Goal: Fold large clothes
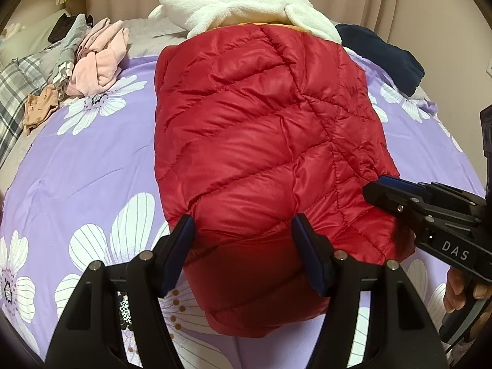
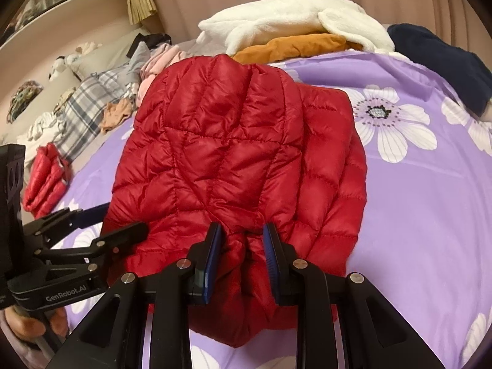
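A red quilted puffer jacket (image 1: 252,117) lies folded lengthwise on the purple flowered bedsheet (image 1: 86,166). My left gripper (image 1: 246,246) straddles its near end, and the thick padding fills the space between both blue pads. In the right wrist view the left gripper (image 2: 113,220) clamps the jacket's (image 2: 221,141) left edge. My right gripper (image 2: 243,246) is shut on a bunched fold of red fabric at the near edge. From the left wrist view the right gripper (image 1: 373,189) bites the jacket's right side. A hand holds each gripper's handle.
A white fleece (image 2: 295,15) lies over an orange garment (image 2: 292,46) at the far end of the bed, with a navy garment (image 2: 446,58) to the right. Pink and plaid clothes (image 1: 92,55) are piled at the left. A small folded red piece (image 2: 43,178) lies near them.
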{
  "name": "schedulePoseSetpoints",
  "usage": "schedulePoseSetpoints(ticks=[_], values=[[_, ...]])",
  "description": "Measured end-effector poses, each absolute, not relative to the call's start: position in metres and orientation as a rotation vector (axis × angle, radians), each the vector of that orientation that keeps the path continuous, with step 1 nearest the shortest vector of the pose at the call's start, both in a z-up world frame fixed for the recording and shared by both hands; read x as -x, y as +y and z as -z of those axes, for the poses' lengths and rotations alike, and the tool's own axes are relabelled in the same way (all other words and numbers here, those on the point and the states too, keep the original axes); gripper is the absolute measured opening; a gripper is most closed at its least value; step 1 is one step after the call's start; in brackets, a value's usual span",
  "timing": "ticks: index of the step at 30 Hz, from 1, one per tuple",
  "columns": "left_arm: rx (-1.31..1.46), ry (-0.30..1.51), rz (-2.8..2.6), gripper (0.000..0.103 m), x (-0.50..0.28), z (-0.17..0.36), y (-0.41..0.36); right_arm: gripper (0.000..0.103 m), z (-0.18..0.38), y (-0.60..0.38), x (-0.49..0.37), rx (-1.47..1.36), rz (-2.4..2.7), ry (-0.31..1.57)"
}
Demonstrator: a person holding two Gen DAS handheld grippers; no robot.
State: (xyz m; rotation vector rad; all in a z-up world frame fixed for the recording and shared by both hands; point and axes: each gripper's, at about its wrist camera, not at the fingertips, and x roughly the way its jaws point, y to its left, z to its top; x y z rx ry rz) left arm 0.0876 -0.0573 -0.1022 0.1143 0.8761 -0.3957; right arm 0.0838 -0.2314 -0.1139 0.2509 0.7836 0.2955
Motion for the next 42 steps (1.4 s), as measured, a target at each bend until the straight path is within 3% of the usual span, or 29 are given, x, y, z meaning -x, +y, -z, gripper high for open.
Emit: schedulePoseSetpoints(ticks=[19, 25, 29, 34, 42], values=[[-0.093, 0.890, 0.389, 0.068, -0.084, 0.105, -0.055, 0.026, 0.112, -0.235, -0.076, -0.273, -0.296, 0.805], [-0.094, 0.894, 0.395, 0.068, -0.084, 0.107, -0.056, 0.027, 0.078, -0.254, -0.079, -0.375, -0.362, 0.676], [-0.108, 0.890, 0.396, 0.068, -0.083, 0.107, -0.059, 0.040, 0.072, -0.260, -0.104, -0.447, -0.351, 0.648], [-0.121, 0.889, 0.402, 0.068, -0.082, 0.108, -0.060, 0.040, 0.074, -0.254, -0.134, -0.497, -0.352, 0.648], [-0.136, 0.875, 0.411, 0.070, -0.082, 0.110, -0.064, 0.040, 0.110, -0.245, -0.175, -0.492, -0.294, 0.812]])
